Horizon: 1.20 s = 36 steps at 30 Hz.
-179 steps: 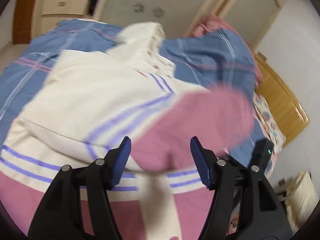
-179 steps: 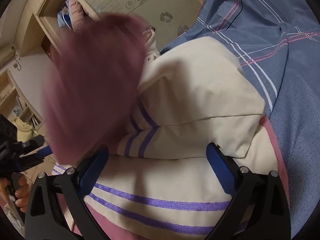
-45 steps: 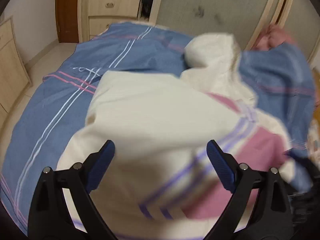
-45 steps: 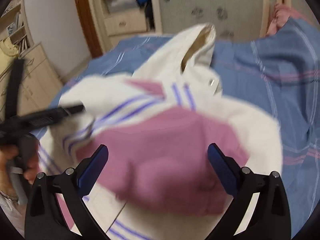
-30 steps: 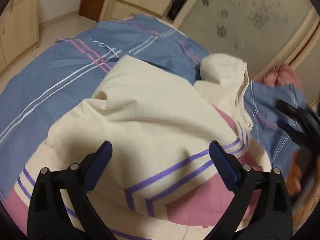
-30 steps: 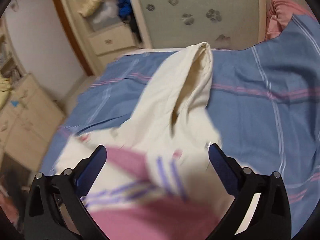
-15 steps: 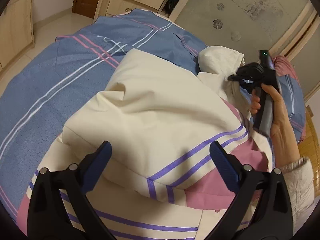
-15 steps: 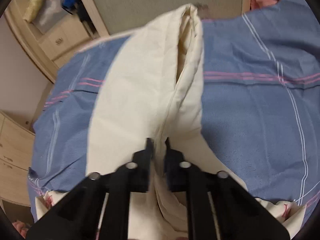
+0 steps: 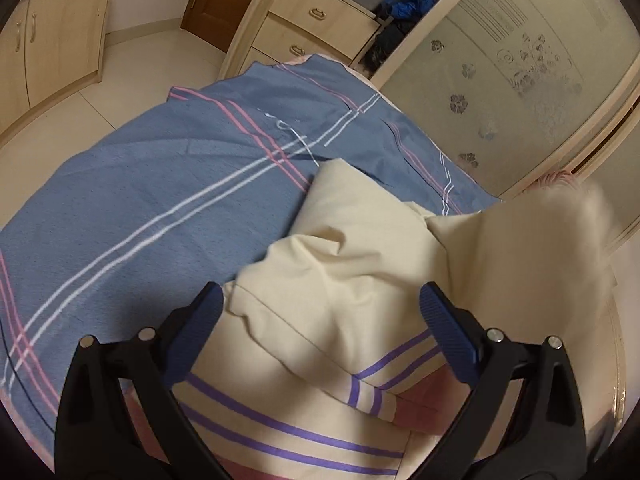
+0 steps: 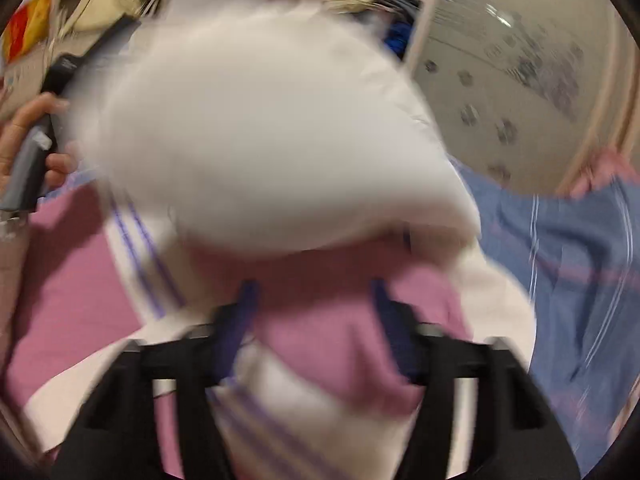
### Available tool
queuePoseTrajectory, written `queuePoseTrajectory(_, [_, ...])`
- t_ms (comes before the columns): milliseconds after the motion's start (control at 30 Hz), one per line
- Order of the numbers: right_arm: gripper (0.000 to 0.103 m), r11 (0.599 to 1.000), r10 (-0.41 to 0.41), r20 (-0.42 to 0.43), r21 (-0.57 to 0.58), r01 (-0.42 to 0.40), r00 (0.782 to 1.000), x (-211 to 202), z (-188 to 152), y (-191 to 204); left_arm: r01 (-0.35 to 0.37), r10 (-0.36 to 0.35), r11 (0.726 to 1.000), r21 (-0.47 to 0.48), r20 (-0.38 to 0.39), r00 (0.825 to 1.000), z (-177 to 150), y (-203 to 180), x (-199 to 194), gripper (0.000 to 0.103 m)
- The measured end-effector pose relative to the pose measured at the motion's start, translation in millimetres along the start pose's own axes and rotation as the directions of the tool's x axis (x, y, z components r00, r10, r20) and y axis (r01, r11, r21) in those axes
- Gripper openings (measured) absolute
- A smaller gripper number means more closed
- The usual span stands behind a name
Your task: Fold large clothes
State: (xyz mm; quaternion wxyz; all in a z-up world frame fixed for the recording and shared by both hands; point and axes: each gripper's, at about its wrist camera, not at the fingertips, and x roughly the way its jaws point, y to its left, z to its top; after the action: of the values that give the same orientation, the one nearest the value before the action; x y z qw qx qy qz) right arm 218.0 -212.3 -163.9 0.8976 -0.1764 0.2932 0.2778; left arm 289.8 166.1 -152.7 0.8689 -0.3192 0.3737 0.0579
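Observation:
A cream hoodie (image 9: 360,280) with purple stripes and pink panels lies partly folded on the bed. My left gripper (image 9: 320,316) is open and empty, hovering over the folded cream sleeve. In the right wrist view the cream hood (image 10: 260,140) is a blur in mid-air above the pink panel (image 10: 340,320). My right gripper (image 10: 316,320) has its jaws apart with nothing between them, just above the hoodie (image 10: 280,400). The hood also shows as a blurred cream flap in the left wrist view (image 9: 540,248).
The blue plaid bedcover (image 9: 160,200) spreads left of the hoodie. Wooden drawers (image 9: 312,28) and a frosted wardrobe door (image 9: 520,80) stand beyond the bed. The left hand and its gripper handle (image 10: 36,152) show at the left of the right wrist view.
My right gripper was shut on the hood half a second ago; now its jaws are apart and the hood is flipping over toward the hoodie's body. My left gripper shifted slightly left.

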Motion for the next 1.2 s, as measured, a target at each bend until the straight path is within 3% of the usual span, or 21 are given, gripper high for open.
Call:
queuePoseTrajectory(100, [0.082,0.990,-0.017,0.014,0.138,0.015,1.000,-20,-15,-17,-0.011,0.011,1.000,-0.008,0.048,0.999,2,3,-14,0.100])
queuePoseTrajectory(167, [0.080,0.975,-0.037,0.032,0.219,0.029,0.999,-23,-2,-26,0.013,-0.014,1.000,0.020,0.064,0.998,-2,-6,-20,0.100])
queuePoseTrajectory(200, [0.077,0.966,-0.040,0.057,0.256,0.024,0.998,-23,9,-29,0.038,-0.042,0.998,0.058,0.058,0.997,-4,-16,-20,0.100])
queuePoseTrajectory(267, [0.057,0.954,-0.035,0.091,0.299,0.007,0.995,-20,28,-27,0.089,-0.099,0.979,0.184,0.046,0.994,-16,-45,-19,0.100])
queuePoseTrajectory(367, [0.045,0.942,0.008,0.108,0.331,-0.043,0.994,3,58,-22,0.116,-0.144,0.937,0.329,0.060,0.988,-37,-86,-14,0.099])
queuePoseTrajectory(433, [0.040,0.944,0.025,0.034,0.327,-0.035,0.999,29,66,-18,0.115,-0.121,0.913,0.392,-0.009,0.993,-52,-101,5,0.097])
queuePoseTrajectory(500, [0.037,0.941,0.037,-0.110,0.339,0.002,0.993,72,60,-11,0.048,-0.020,0.915,0.402,-0.075,0.997,-59,-99,35,0.092])
queuePoseTrajectory(567, [0.037,0.950,0.041,-0.247,0.308,0.038,0.968,105,43,-1,-0.039,0.096,0.934,0.356,-0.143,0.985,-58,-81,69,0.091])
queuePoseTrajectory(600, [0.037,0.961,0.035,-0.255,0.274,0.037,0.966,110,36,4,-0.017,0.084,0.947,0.320,-0.198,0.977,-57,-70,81,0.091])
queuePoseTrajectory(700, [0.040,0.968,0.057,-0.174,0.250,-0.012,0.983,83,41,9,-0.001,0.068,0.952,0.307,-0.208,0.976,-53,-65,81,0.091])
queuePoseTrajectory(767, [0.057,0.946,0.093,-0.077,0.319,-0.064,0.993,58,56,-2,-0.023,0.091,0.940,0.340,-0.183,0.979,-53,-69,75,0.092])
queuePoseTrajectory(800, [0.074,0.934,0.083,-0.015,0.350,-0.073,0.996,45,68,-10,-0.030,0.100,0.935,0.353,-0.180,0.979,-54,-70,74,0.092])
queuePoseTrajectory(833, [0.078,0.926,0.072,0.025,0.369,-0.076,0.997,38,78,-15,-0.036,0.107,0.931,0.364,-0.178,0.978,-55,-72,73,0.092])
queuePoseTrajectory(900, [0.078,0.905,0.079,0.050,0.416,-0.092,0.996,36,104,-27,-0.037,0.110,0.926,0.375,-0.175,0.978,-54,-74,71,0.092])
queuePoseTrajectory(933, [0.069,0.893,0.078,0.048,0.440,-0.091,0.996,40,114,-33,-0.034,0.105,0.923,0.383,-0.167,0.980,-54,-77,69,0.092])
queuePoseTrajectory(967, [0.050,0.889,0.063,0.045,0.452,-0.077,0.997,46,126,-35,-0.035,0.102,0.920,0.391,-0.150,0.983,-54,-78,65,0.092])
queuePoseTrajectory(1000, [0.045,0.893,0.034,0.024,0.448,-0.041,0.999,57,136,-37,-0.046,0.105,0.915,0.400,-0.127,0.986,-53,-78,60,0.092])
queuePoseTrajectory(1067, [0.040,0.886,-0.008,-0.019,0.463,0.016,1.000,81,151,-38,-0.056,0.110,0.912,0.407,-0.108,0.988,-53,-77,53,0.092])
queuePoseTrajectory(1200, [0.037,0.879,0.072,-0.072,0.475,-0.030,0.995,145,166,-36,-0.056,0.112,0.908,0.414,-0.113,0.987,-55,-79,51,0.092])
